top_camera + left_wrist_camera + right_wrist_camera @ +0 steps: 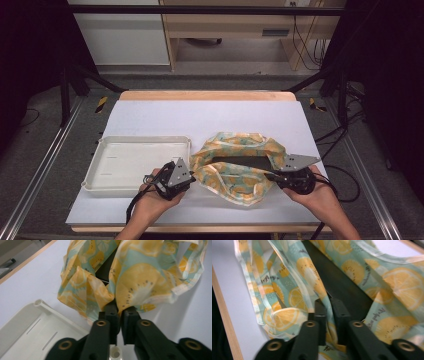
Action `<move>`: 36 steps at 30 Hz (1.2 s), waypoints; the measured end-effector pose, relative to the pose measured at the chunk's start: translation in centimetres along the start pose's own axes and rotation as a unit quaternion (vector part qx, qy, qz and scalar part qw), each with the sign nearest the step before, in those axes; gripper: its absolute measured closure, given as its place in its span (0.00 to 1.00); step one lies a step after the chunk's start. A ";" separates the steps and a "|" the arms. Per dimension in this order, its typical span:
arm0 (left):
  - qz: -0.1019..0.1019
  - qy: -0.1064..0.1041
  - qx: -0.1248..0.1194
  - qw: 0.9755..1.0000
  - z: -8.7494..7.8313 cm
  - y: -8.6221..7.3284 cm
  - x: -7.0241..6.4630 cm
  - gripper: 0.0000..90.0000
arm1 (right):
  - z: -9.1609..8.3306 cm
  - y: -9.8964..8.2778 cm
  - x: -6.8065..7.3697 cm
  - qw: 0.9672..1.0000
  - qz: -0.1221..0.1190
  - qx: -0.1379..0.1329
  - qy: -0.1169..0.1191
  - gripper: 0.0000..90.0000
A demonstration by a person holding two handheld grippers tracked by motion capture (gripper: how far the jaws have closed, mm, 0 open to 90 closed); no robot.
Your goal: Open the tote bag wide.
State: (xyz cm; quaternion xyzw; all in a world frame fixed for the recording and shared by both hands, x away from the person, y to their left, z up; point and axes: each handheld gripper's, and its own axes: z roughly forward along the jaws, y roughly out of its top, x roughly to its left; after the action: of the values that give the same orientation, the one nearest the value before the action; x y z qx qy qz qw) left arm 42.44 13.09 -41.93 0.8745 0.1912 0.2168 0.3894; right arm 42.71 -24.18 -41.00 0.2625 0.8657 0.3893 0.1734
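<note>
Lemon-print teal and yellow bag, white tray, black grippers

Two forearms come in from the near edge of the scene, each hand wrapped around a gripper. The left hand sits palm up, its left gripper angled toward the right and a little away, jaws nearly together and pinching a fold. The right hand cups the right gripper from beneath; it points left, jaws closed tight on an edge. Both cables trail back toward the near side.
</note>
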 end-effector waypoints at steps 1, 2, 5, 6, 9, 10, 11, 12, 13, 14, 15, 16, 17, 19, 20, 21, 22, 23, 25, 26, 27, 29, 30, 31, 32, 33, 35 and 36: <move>0.000 0.000 0.000 1.000 0.0 0.0 0.0 0.83 | 0.0 0.0 0.0 1.000 0.000 0.000 0.000 0.97; -0.007 0.002 -0.003 1.000 -0.3 0.1 0.1 0.74 | -0.4 0.0 0.1 1.000 0.006 -0.008 -0.007 0.99; -0.009 0.002 -0.001 1.000 -0.7 0.1 0.2 0.53 | -0.8 0.1 0.0 1.000 0.012 -0.017 -0.015 0.99; -0.006 0.006 -0.005 1.000 -1.4 0.1 0.4 0.52 | -1.0 0.0 -0.2 0.999 0.020 -0.023 -0.023 1.00; -0.008 0.008 -0.009 1.000 -2.2 0.2 0.8 0.47 | -1.0 -0.3 -0.4 0.999 0.025 -0.021 -0.030 1.00; -0.010 0.010 -0.017 1.000 -3.0 0.5 1.2 0.46 | -1.0 -0.4 -0.4 0.999 0.028 -0.021 -0.029 1.00; -0.010 0.012 -0.022 1.000 -3.4 0.7 1.5 0.46 | -1.0 -0.4 -0.4 0.999 0.026 -0.021 -0.024 1.00; -0.008 0.014 -0.025 1.000 -3.7 1.1 1.8 0.46 | -0.9 -0.5 -0.3 0.999 0.023 -0.022 -0.021 1.00; -0.008 0.014 -0.025 1.000 -3.7 1.1 1.8 0.46 | -0.9 -0.5 -0.3 0.999 0.023 -0.022 -0.021 1.00; -0.004 0.016 -0.026 1.000 -3.8 1.5 2.0 0.46 | -0.8 -0.5 0.0 0.999 0.018 -0.022 -0.015 1.00; 0.001 0.016 -0.025 1.000 -3.9 2.0 2.3 0.46 | -0.8 -0.6 0.2 1.000 0.016 -0.024 -0.012 1.00; 0.012 0.009 -0.031 0.999 -3.6 3.0 2.6 0.45 | -0.8 -0.6 0.4 1.000 0.014 -0.026 -0.009 1.00; 0.012 0.009 -0.031 0.999 -3.6 3.0 2.6 0.44 | -0.8 -0.7 0.6 1.000 0.012 -0.026 -0.005 1.00; 0.022 -0.005 -0.028 0.999 -2.8 4.1 2.8 0.42 | -0.8 -0.8 0.9 1.000 0.004 -0.025 -0.003 1.00; 0.034 -0.016 -0.026 0.999 -1.7 4.9 2.7 0.41 | -0.9 -0.9 1.0 1.000 0.004 -0.024 0.000 1.00; 0.034 -0.016 -0.026 0.999 -1.7 4.9 2.7 0.39 | -0.9 -1.0 1.2 1.000 0.001 -0.024 0.003 1.00; 0.043 -0.034 -0.015 0.998 -0.3 5.7 2.6 0.38 | -1.0 -1.1 1.3 1.000 -0.001 -0.024 0.004 1.00; 0.043 -0.034 -0.015 0.998 -0.3 5.7 2.6 0.36 | -1.0 -1.1 1.3 1.000 -0.001 -0.024 0.004 1.00; 0.061 -0.047 -0.001 0.997 1.6 6.6 2.4 0.35 | -1.2 -1.3 1.7 1.000 -0.012 -0.022 0.012 1.00; 0.061 -0.047 -0.001 0.997 1.6 6.6 2.4 0.34 | -1.2 -1.3 1.7 1.000 -0.012 -0.022 0.012 1.00; 0.063 -0.055 0.001 0.997 2.2 6.8 2.4 0.34 | -1.3 -1.3 1.8 1.000 -0.013 -0.021 0.014 1.00; 0.057 -0.071 0.007 0.996 3.2 7.3 2.5 0.32 | -1.5 -1.4 1.9 0.999 -0.017 -0.023 0.018 1.00; 0.060 -0.079 0.017 0.995 3.8 7.7 2.6 0.32 | -1.6 -1.4 2.0 0.999 -0.019 -0.022 0.020 1.00; 0.062 -0.086 0.024 0.994 4.1 8.0 2.8 0.31 | -1.6 -1.5 2.1 0.999 -0.020 -0.021 0.022 1.00; 0.061 -0.095 0.031 0.993 4.3 8.1 2.9 0.31 | -1.7 -1.5 2.1 0.999 -0.022 -0.019 0.023 1.00; 0.059 -0.109 0.040 0.991 4.5 8.3 2.9 0.33 | -1.7 -1.6 2.1 0.999 -0.021 -0.017 0.023 1.00; 0.066 -0.135 0.062 0.987 4.9 8.4 2.7 0.37 | -1.9 -1.7 2.1 0.999 -0.023 -0.014 0.021 1.00; 0.066 -0.135 0.062 0.987 4.9 8.4 2.7 0.40 | -1.9 -1.7 2.1 0.999 -0.023 -0.014 0.021 1.00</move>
State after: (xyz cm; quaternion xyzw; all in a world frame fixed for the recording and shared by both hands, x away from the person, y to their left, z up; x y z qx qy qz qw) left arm 48.67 6.31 -37.81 0.9289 0.0915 0.1095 0.3418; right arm 39.53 -24.96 -41.32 0.2317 0.8693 0.4028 0.1684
